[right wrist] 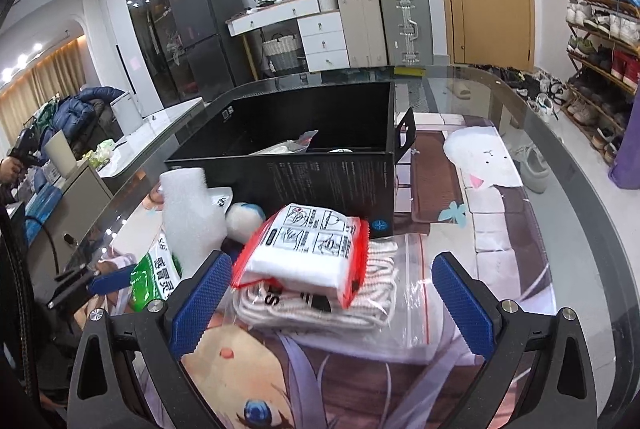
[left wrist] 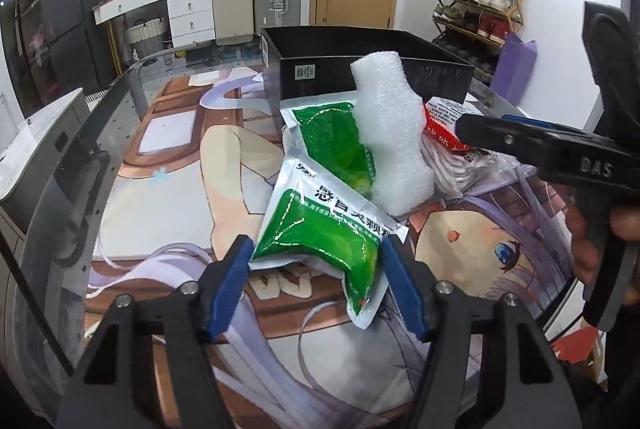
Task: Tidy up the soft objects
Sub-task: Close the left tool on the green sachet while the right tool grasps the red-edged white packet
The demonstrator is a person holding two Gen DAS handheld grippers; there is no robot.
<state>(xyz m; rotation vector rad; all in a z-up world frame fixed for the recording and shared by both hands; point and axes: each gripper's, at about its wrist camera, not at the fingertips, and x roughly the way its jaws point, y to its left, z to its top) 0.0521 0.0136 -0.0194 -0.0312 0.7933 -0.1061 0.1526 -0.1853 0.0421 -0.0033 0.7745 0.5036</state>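
Left wrist view: our left gripper (left wrist: 318, 259) has its blue pads closed against both sides of a green medicine sachet (left wrist: 320, 229), whose long axis runs away from us toward a white foam block (left wrist: 390, 133) and the black box (left wrist: 360, 69) beyond. Our right gripper (right wrist: 328, 293) stands open around a red-edged packet (right wrist: 308, 253) on bagged rope (right wrist: 340, 301), touching neither.

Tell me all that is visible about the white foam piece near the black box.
The foam piece is white, with a fine bubbly, soft-looking surface and a stepped outline, narrower at the top. It stands nearly upright, tilted a little, in front of the black box. Its lower part rests on a green pouch, and the red-edged packet lies beside it. No gripper touches it.
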